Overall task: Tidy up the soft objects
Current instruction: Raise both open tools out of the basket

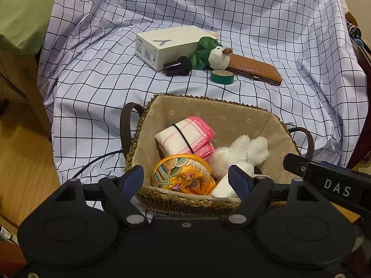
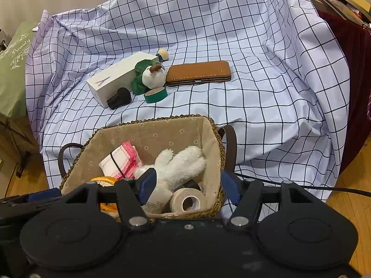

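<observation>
Left wrist view, left tongs [image 1: 186, 177] wide apart, empty, right tongs [image 2: 189, 184] likewise

One woven seagrass basket [image 1: 185, 200] with a floral fabric lining holds five items: one pink-and-white folded cloth [image 1: 185, 137], one fluffy white plush toy [image 1: 241, 153], one yellow embroidered round pouch [image 1: 180, 173], one white tube [image 1: 223, 185] and one beige bandage roll [image 2: 189, 200]. Outside it lie one white cardboard box [image 1: 169, 45], one green-and-white plush duck [image 1: 212, 53], one green tape roll [image 1: 221, 76], one brown leather case [image 1: 255, 68] and one black cylindrical object [image 1: 177, 66].
</observation>
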A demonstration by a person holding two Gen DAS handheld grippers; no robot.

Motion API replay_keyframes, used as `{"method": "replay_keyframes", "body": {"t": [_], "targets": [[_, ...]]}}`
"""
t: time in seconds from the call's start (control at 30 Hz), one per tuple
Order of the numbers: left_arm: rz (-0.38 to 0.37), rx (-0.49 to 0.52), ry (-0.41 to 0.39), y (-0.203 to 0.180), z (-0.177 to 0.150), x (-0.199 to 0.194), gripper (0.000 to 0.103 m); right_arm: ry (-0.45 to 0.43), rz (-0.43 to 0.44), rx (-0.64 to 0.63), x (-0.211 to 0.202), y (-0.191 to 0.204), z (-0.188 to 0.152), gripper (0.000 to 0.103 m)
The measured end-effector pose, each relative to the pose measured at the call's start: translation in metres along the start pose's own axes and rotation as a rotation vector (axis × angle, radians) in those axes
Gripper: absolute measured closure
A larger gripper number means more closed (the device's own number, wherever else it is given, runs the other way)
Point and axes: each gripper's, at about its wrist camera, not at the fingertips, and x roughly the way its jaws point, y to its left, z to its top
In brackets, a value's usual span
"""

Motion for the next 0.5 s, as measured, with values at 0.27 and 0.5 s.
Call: {"method": "replay_keyframes", "body": {"t": [0.27,0.5], "targets": [[0.004,0.014,0.000,-0.001,0.002,0.002,0.020,-0.058,-0.031,-0.018,-0.004,0.000,0.003,0.032],[0.015,0.028,-0.009,-0.003,0.008,0.006,0.019,-0.094,-0.038,-0.021,-0.002,-0.001,0.011,0.024]]}}
